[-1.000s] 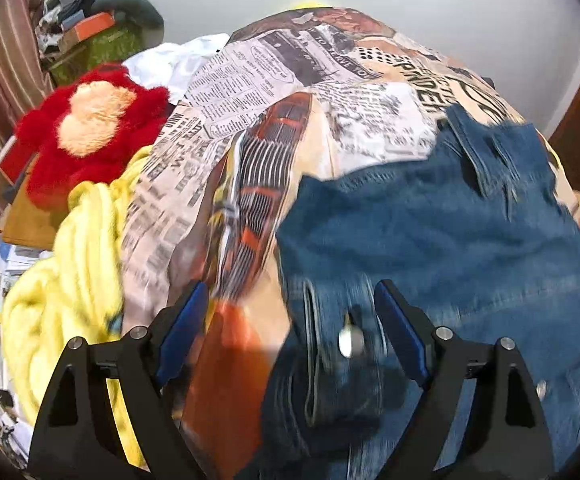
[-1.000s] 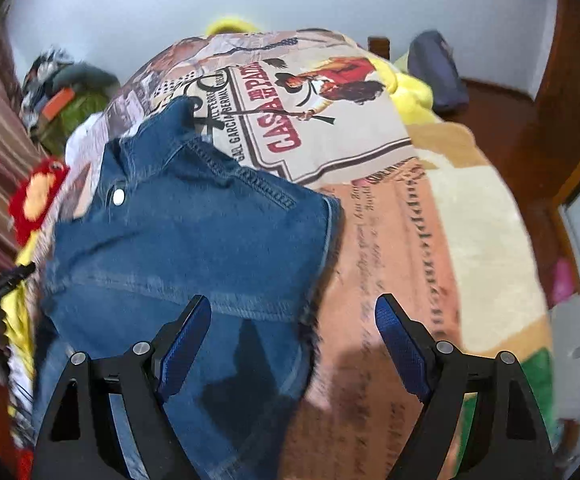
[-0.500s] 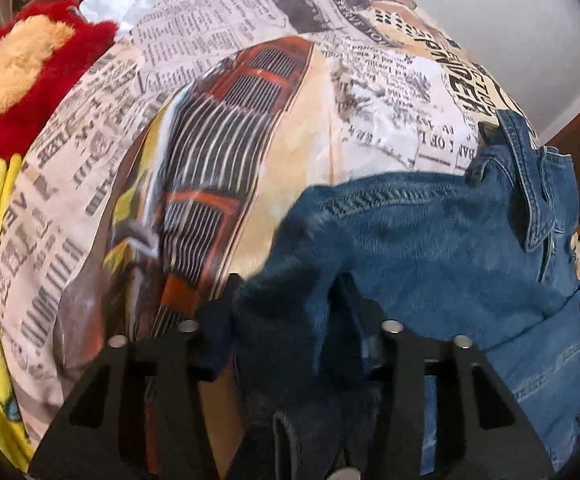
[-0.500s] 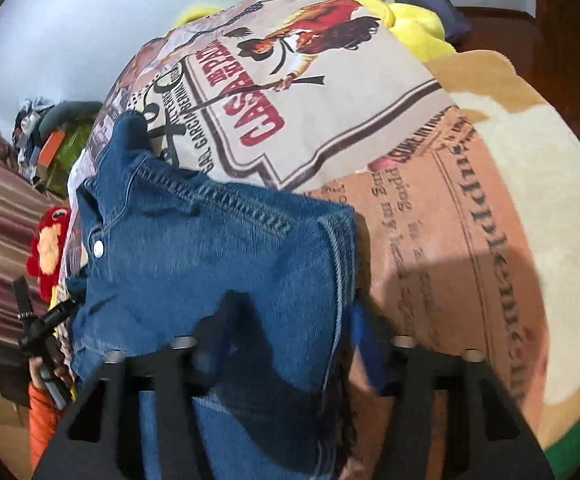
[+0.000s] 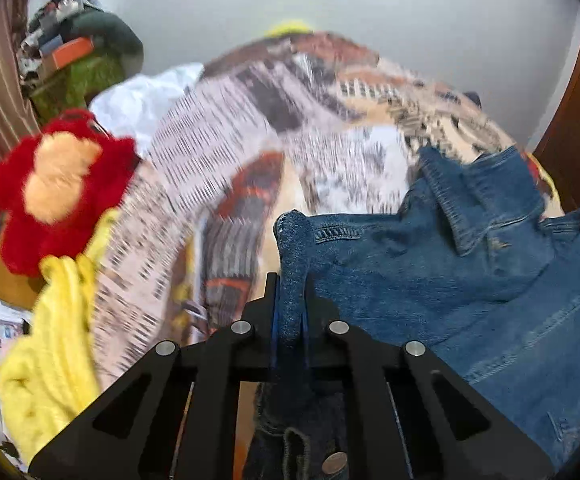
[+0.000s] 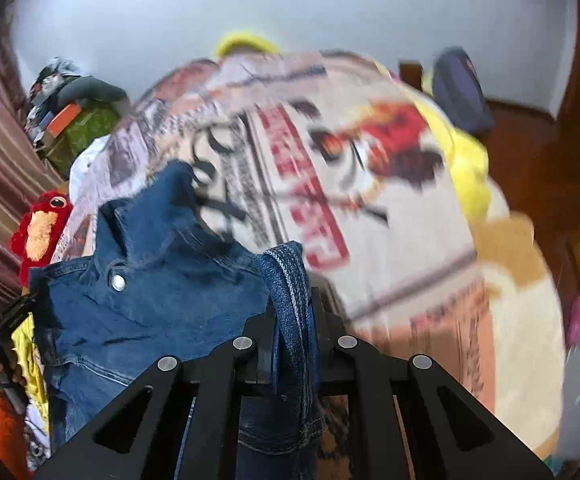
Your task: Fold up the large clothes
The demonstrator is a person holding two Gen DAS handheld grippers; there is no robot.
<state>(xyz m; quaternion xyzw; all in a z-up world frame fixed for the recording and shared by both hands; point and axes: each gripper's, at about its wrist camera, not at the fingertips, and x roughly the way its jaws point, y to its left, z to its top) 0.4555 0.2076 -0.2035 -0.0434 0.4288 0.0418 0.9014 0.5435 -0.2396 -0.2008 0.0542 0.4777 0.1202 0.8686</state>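
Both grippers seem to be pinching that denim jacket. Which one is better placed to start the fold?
Probably neither alone: the left hand-held gripper and right hand-held gripper each clamp an edge of the jacket, so they would likely carry it over together.

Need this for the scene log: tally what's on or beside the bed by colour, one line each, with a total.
Blue: 2, denim jacket and bag
Red: 1, plush toy
Yellow: 1, blanket
White: 1, cloth
Multicolour: 1, printed bedspread
Total: 6
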